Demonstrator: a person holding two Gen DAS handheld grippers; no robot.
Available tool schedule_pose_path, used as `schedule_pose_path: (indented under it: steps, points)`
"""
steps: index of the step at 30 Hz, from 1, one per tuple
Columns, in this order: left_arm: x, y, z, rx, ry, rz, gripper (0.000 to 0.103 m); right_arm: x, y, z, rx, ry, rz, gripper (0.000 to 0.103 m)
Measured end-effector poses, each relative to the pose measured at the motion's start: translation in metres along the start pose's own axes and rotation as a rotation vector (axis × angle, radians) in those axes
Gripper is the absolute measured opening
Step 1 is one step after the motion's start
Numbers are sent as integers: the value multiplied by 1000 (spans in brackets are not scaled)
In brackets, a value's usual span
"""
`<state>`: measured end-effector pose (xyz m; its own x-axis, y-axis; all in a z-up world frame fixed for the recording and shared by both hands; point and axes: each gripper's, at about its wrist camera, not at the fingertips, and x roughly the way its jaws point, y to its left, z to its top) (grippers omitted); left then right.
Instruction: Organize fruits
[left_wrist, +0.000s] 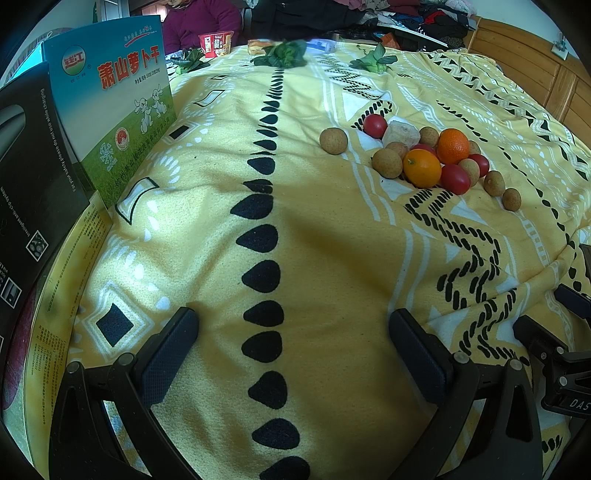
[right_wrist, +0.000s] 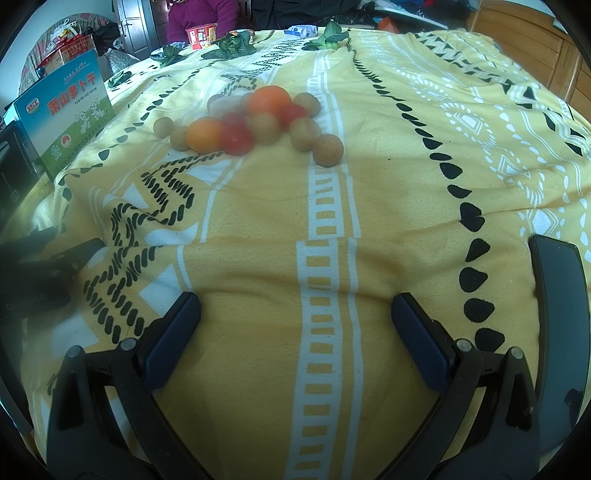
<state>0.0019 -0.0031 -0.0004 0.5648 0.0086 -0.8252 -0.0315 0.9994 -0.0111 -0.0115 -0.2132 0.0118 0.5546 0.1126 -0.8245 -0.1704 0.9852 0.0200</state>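
Blurred: fruit pile (right_wrist: 255, 122) soft in right view.
Fruit: heaped on yellow cloth (left_wrist: 332, 258), well ahead of both grippers.
Left gripper (left_wrist: 293, 354): jaws apart, empty.
Right gripper (right_wrist: 295, 332): jaws apart, empty.

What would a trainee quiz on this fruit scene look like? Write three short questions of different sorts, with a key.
1. True or false: the left gripper is shut on an orange.
2. Multiple choice: the pile of fruit lies on A) a patterned yellow cloth, B) a plate, C) a basket.
3. Fill in: in the left wrist view, the lone brown fruit lies apart from the pile, on its ____ side.

Key:
1. False; both it and the right gripper are open and hold nothing.
2. A.
3. Left.
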Motion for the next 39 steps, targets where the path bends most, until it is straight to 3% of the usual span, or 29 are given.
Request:
schedule_pose_path:
  steps: [39]
  points:
    - [0,0,0,0,0,0,103,0,0,0,0,0,0,103]
